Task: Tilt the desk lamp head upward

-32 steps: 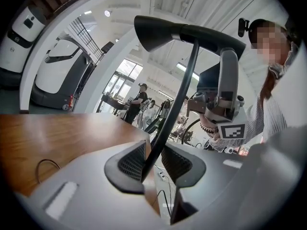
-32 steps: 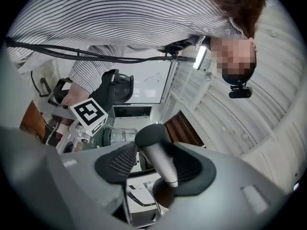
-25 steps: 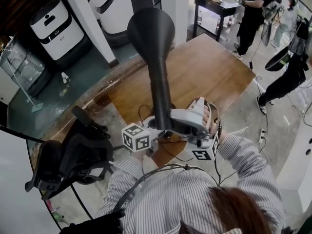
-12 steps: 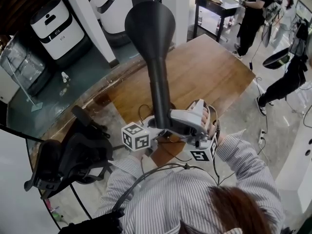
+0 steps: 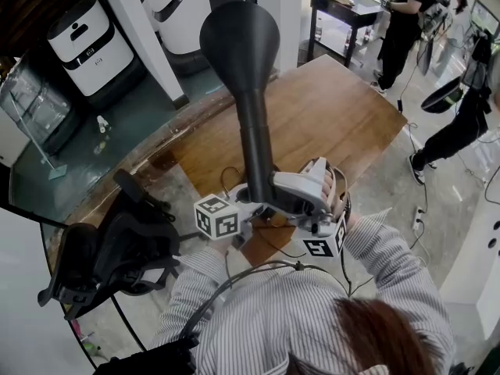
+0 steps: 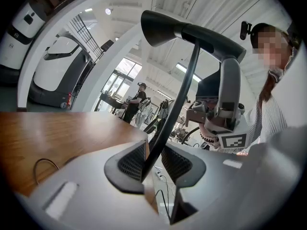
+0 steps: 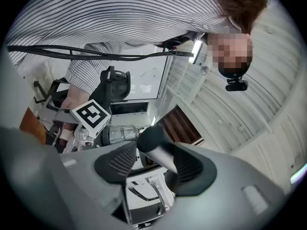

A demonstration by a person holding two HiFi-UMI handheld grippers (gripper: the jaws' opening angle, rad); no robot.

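The black desk lamp's head is a long tube that ends in a flared shade, and in the head view it rises toward the camera over the wooden table. My left gripper is shut on the lamp's thin dark stem low down; its marker cube shows beside the tube. My right gripper is shut on the rear end of the head tube, behind the joint. In the left gripper view the shade points left, with the right gripper hanging from the tube's back end.
A thin cable loops on the table near the lamp. A black office chair stands at the left. White machines line the far wall. People stand at the back right by a dark table.
The shade sits a trifle further left and up in the head view. Both grippers keep their hold in the same places.
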